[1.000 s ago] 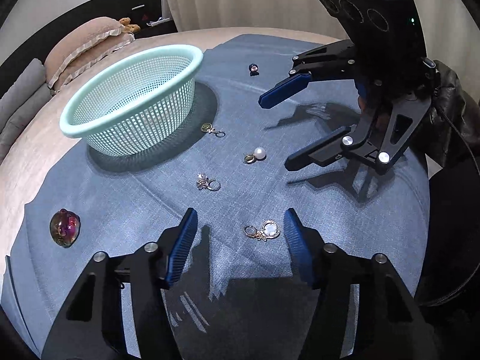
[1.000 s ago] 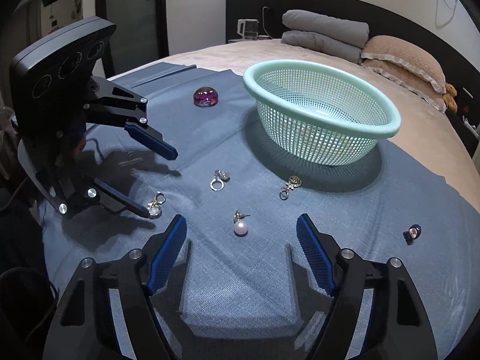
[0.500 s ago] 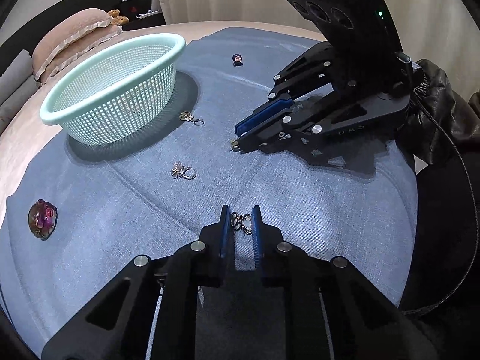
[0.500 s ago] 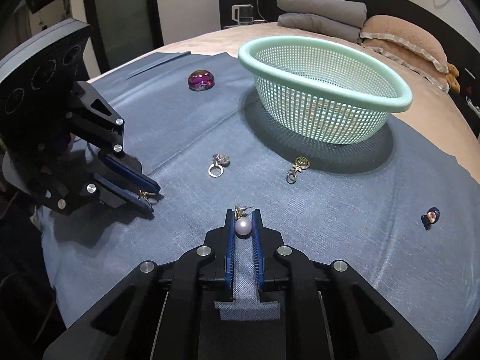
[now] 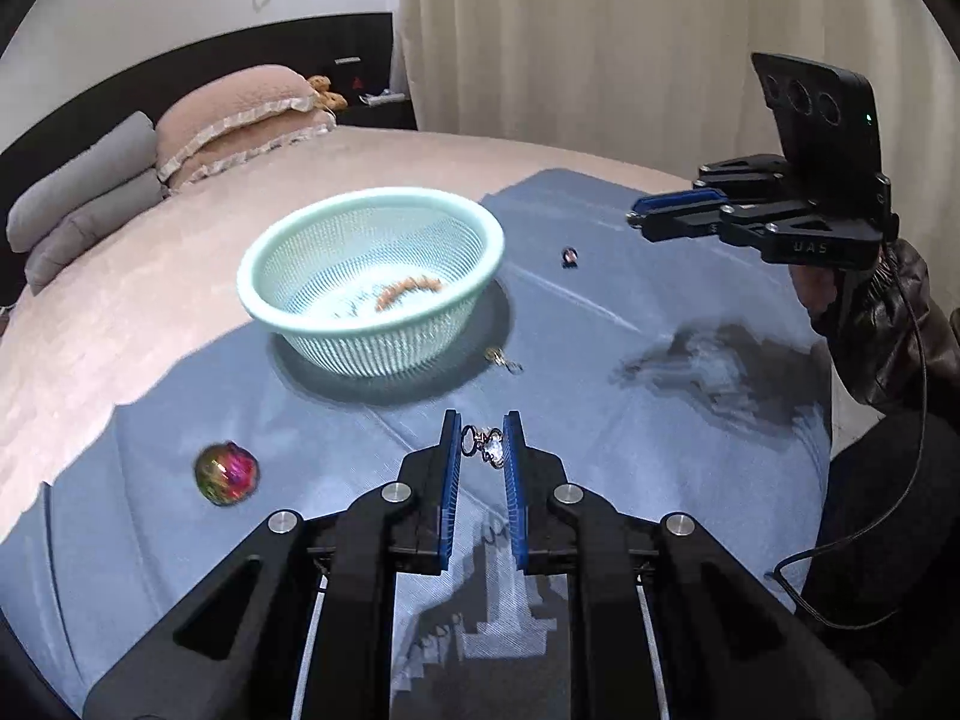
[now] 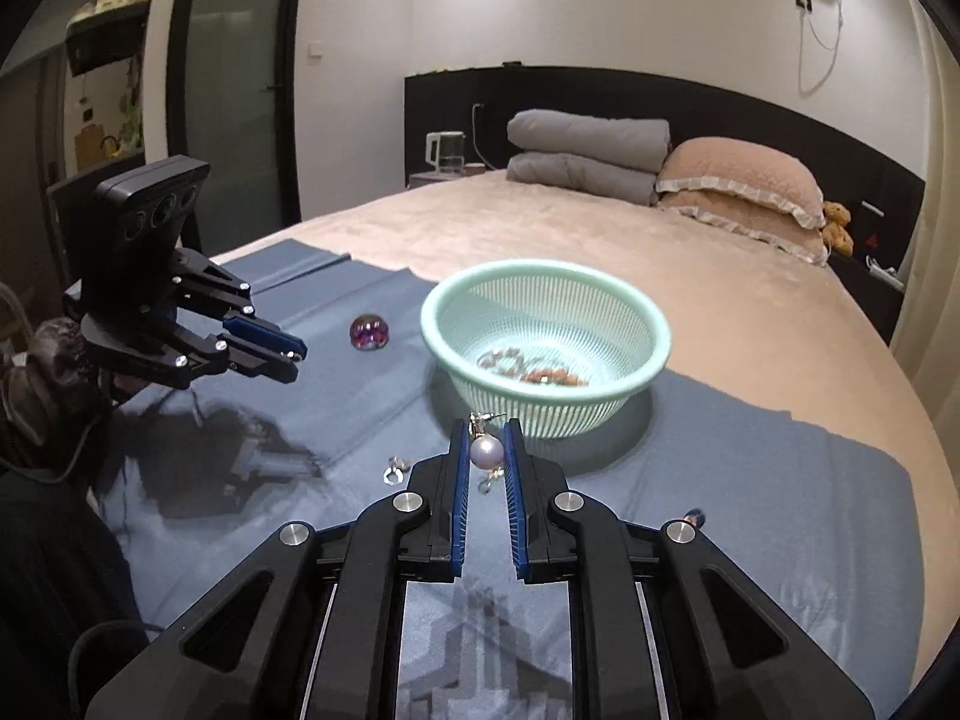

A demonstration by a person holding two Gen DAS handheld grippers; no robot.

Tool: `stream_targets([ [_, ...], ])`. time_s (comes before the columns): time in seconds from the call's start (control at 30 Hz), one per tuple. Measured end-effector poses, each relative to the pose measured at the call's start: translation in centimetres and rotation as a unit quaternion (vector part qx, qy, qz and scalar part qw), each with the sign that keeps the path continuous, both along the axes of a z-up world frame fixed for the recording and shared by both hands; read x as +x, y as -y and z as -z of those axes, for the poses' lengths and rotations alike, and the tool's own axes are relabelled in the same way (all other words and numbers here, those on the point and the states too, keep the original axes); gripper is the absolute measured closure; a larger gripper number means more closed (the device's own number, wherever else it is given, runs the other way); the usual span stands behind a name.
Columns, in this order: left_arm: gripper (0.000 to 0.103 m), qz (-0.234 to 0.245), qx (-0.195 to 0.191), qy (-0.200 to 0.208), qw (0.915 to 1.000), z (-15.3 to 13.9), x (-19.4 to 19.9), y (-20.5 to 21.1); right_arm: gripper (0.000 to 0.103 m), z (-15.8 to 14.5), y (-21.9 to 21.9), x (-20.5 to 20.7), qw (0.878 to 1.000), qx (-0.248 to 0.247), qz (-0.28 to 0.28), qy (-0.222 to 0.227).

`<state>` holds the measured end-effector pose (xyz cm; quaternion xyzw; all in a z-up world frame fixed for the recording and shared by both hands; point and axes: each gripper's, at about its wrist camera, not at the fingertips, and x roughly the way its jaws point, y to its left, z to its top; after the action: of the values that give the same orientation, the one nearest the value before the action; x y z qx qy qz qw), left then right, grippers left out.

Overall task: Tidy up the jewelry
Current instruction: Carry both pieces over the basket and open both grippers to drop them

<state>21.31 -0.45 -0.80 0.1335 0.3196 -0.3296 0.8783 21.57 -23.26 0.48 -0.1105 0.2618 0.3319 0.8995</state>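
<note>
**Both grippers holding earrings above the cloth**

The round white pearl earring (image 6: 486, 452) is sitting pinched in the right gripper (image 6: 485, 450), at 6 o'clock from the mint-green plastic mesh basket (image 6: 636, 306). The left gripper (image 5: 483, 441) is clamping a clear crystal earring (image 5: 487, 446) over the blue cloth (image 5: 600, 420).

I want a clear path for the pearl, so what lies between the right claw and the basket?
In the right wrist view, only bare blue cloth lies between the right claw, shut on the pearl earring, and the basket.

Pearl earring (image 6: 486, 452) pinched aloft, crystal charm (image 5: 492, 447) likewise, mint basket (image 5: 360, 228) holding jewelry
</note>
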Motion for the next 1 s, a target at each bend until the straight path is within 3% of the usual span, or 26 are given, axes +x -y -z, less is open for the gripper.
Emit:
stream_targets([
  [0.13, 0.088, -0.015, -0.022, 0.040, 0.9988, -3.5, 1.5, -0.3, 0.092, -2.7, 0.6, 0.3, 0.999, 0.003, 0.004, 0.036],
  [0.3, 0.088, -0.011, -0.016, 0.069, 0.9974, -6.2, 2.8, 1.1, 0.092, -5.5, 0.4, 1.2, 0.997, 0.014, 0.002, 0.072],
  [0.43, 0.088, -0.013, -0.022, 0.075, 0.9968, -7.4, 3.7, 1.7, 0.092, -7.1, -0.3, 2.6, 0.996, 0.033, -0.001, 0.088],
  [0.57, 0.088, -0.048, -0.014, 0.060, 0.9969, -7.1, 6.0, 2.6, 0.092, -7.7, -1.1, 4.7, 0.994, 0.060, 0.008, 0.086],
  [0.73, 0.088, -0.095, -0.025, 0.008, 0.9951, -5.1, 8.6, 2.9, 0.092, -6.1, -2.3, 7.8, 0.995, 0.067, 0.046, 0.051],
  [1.0, 0.088, -0.171, -0.029, -0.043, 0.9839, -1.4, 10.8, 3.3, 0.092, 0.3, -5.1, 12.0, 0.995, 0.004, 0.090, -0.041],
])
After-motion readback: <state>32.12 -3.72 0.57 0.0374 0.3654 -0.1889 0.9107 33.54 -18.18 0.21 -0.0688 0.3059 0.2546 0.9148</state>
